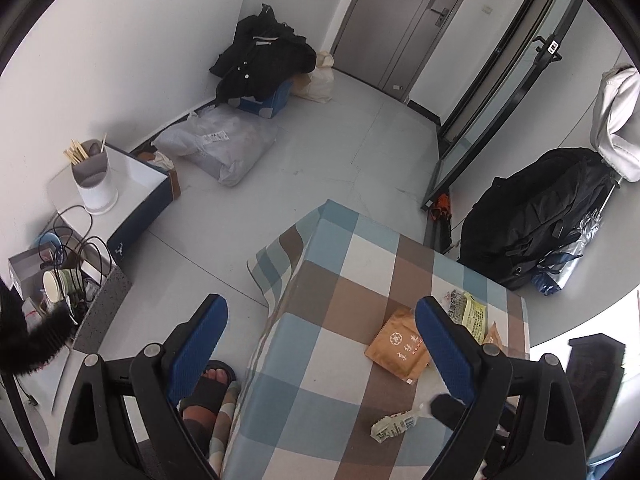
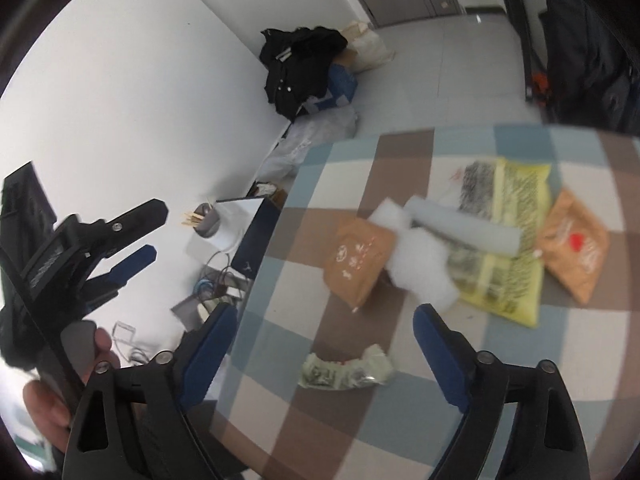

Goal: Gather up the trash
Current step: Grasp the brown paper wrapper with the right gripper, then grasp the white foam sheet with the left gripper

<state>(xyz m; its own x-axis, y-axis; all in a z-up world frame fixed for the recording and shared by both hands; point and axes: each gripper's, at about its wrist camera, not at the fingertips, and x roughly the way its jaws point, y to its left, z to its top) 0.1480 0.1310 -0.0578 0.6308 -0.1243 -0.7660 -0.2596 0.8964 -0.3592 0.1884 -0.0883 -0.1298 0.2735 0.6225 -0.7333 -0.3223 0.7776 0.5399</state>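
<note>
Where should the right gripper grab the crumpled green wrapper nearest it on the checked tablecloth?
Probably across the middle of the crumpled green wrapper, coming down from above. It lies flat and elongated, running left to right in the right wrist view, so fingers closing across its short width should bunch it. The right gripper is open, nothing between its fingers, already above the tablecloth.

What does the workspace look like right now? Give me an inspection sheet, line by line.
Surface: checked tablecloth covers the table.
Job's things: two brown packets, yellow wrapper, white foam pieces, crumpled green wrapper, all lying on the cloth.
Clutter: chopstick holder on a white box by the wall.
Grippers: left tool open, empty; right tool open, empty, above the crumpled wrapper.
Cables: black tangle on the low stand at the left.
Surroundings: dark clothes on a blue box, grey bag on the floor, black backpack, closed door.
</note>
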